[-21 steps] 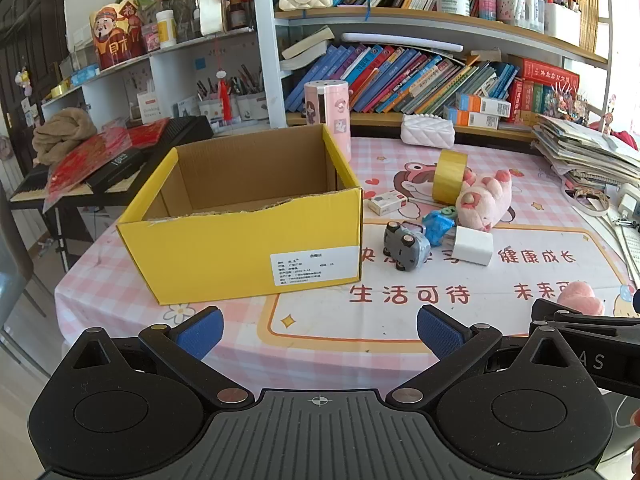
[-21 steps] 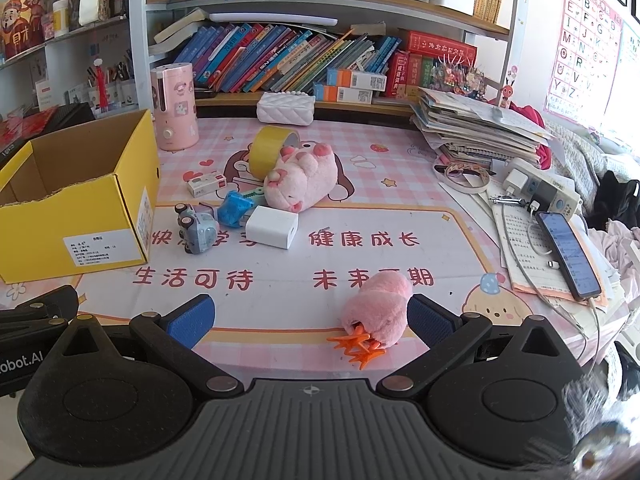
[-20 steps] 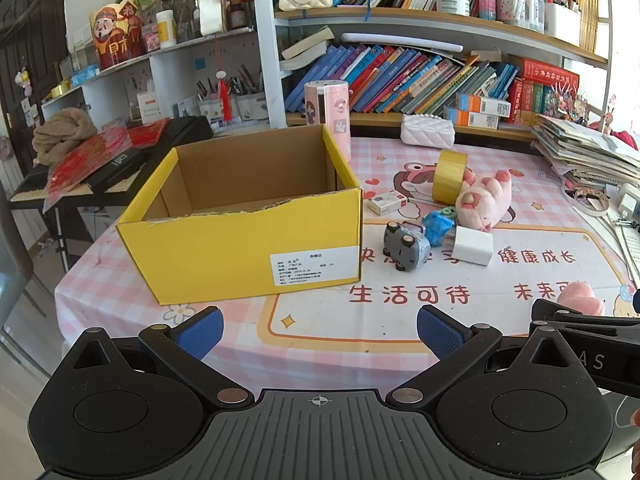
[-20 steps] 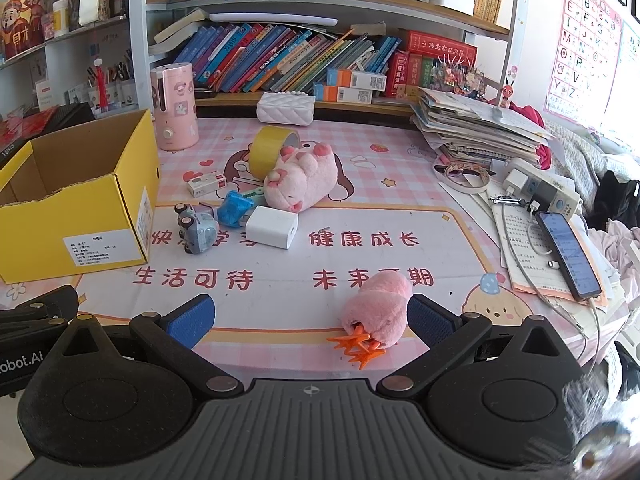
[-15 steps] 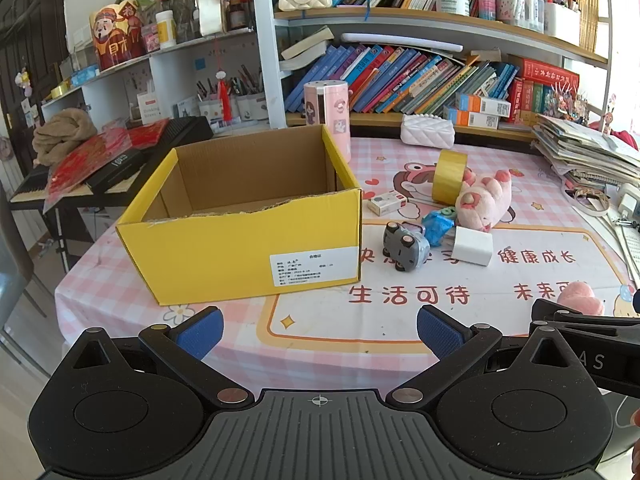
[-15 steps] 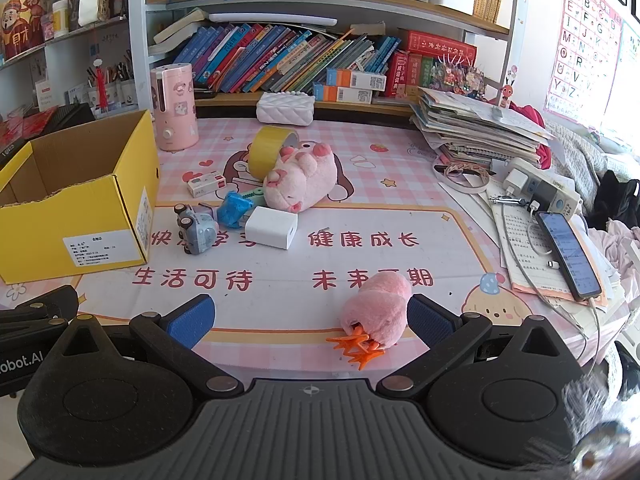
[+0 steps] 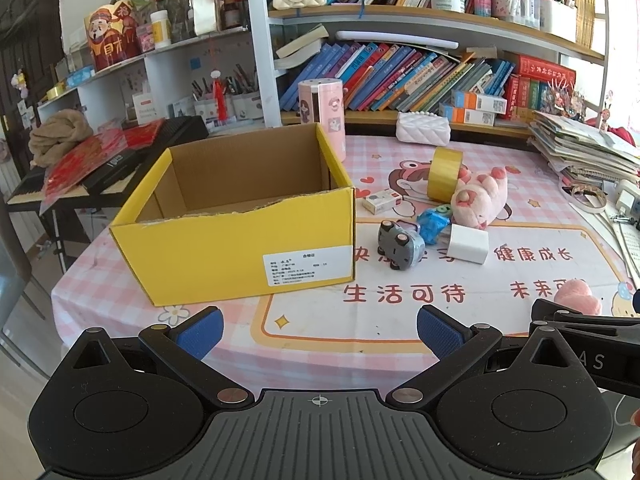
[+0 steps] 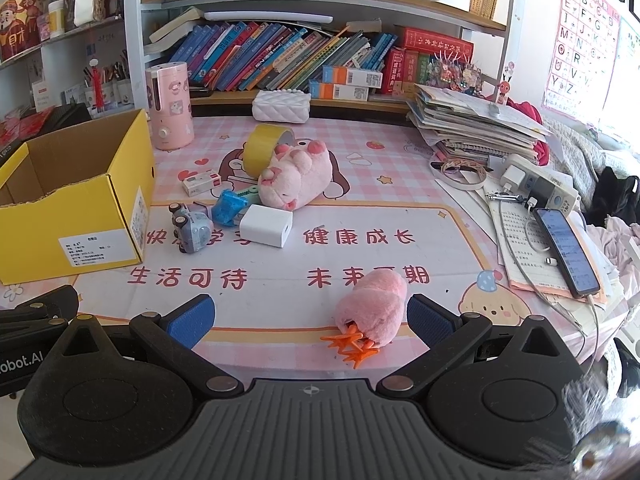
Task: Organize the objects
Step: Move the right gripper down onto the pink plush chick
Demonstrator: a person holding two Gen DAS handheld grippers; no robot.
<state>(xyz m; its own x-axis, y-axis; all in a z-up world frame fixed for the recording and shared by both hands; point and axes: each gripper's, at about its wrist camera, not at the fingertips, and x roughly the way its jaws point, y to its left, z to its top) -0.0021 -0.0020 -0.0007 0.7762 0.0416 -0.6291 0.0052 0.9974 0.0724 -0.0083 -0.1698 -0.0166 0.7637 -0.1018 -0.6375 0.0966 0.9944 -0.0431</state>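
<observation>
Pink plush with orange feet [image 8: 372,307] lies on its side at the near edge of the desk [image 8: 280,304], just ahead of your right gripper [image 8: 310,322] and a little right of its centre line, close beside the right-hand blue pad [image 8: 430,326]. That looks like the natural first pick. Both jaws stand wide apart with nothing between them, so shift the right gripper slightly to the right until the soft body sits midway between the pads, then close across the fat middle, not the thin orange feet, which would likely slip out. The plush should squash, so expect to close well in before it feels secure.

Your left gripper [image 7: 318,332] is equally wide open and empty, hovering at the desk's near edge in front of the yellow cardboard box [image 7: 240,240]. The box stands open-topped and, as far as its inside shows, empty; it seems the place to drop things. Its front wall has a torn, uneven top edge, so lift clear of it.

Farther back sit a cluster: a grey toy car [image 8: 191,227], a white charger block [image 8: 266,225], a blue crumpled item [image 8: 230,208], a larger pink pig plush [image 8: 296,180] and a yellow tape roll [image 8: 262,146] touching it behind.
</observation>
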